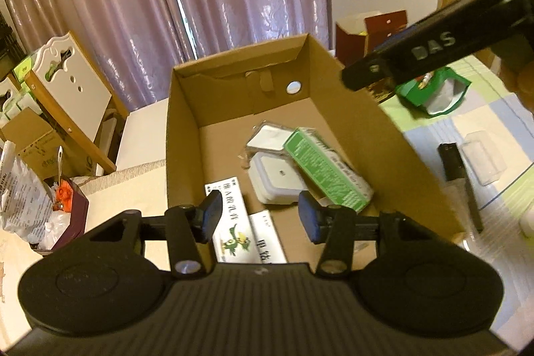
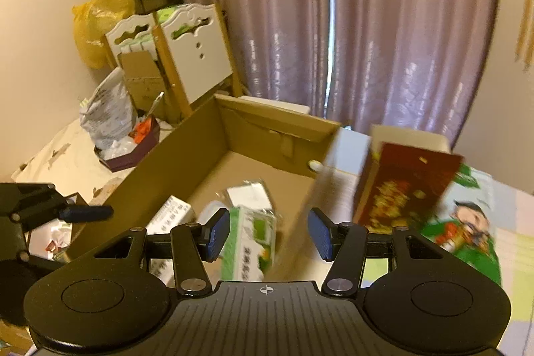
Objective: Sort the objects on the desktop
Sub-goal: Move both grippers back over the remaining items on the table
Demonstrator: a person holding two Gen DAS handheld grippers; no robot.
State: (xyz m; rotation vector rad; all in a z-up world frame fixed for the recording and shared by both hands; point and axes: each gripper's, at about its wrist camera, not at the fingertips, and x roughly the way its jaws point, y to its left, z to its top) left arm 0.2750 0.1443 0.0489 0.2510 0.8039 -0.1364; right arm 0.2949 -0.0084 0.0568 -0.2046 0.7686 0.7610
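An open cardboard box (image 1: 187, 129) holds a green medicine carton (image 1: 328, 167), a white lidded case (image 1: 278, 181), a small clear packet (image 1: 267, 135) and two white cartons with a green figure (image 1: 233, 222). My left gripper (image 1: 260, 214) hovers open over the box's near end, with nothing between its fingers. My right gripper (image 2: 268, 234) is open and empty above the box's right wall (image 2: 300, 222), with the green carton (image 2: 250, 242) below it. The other gripper shows as a black bar (image 1: 434, 49) at upper right in the left wrist view.
To the right of the box lie a green snack bag (image 1: 434, 89), a black stick-like object (image 1: 459, 175), a clear plastic case (image 1: 484, 155) and a dark red box (image 2: 404, 189) on a pastel checked cloth (image 1: 500, 109). A dark tin with orange contents (image 1: 63, 209) stands left.
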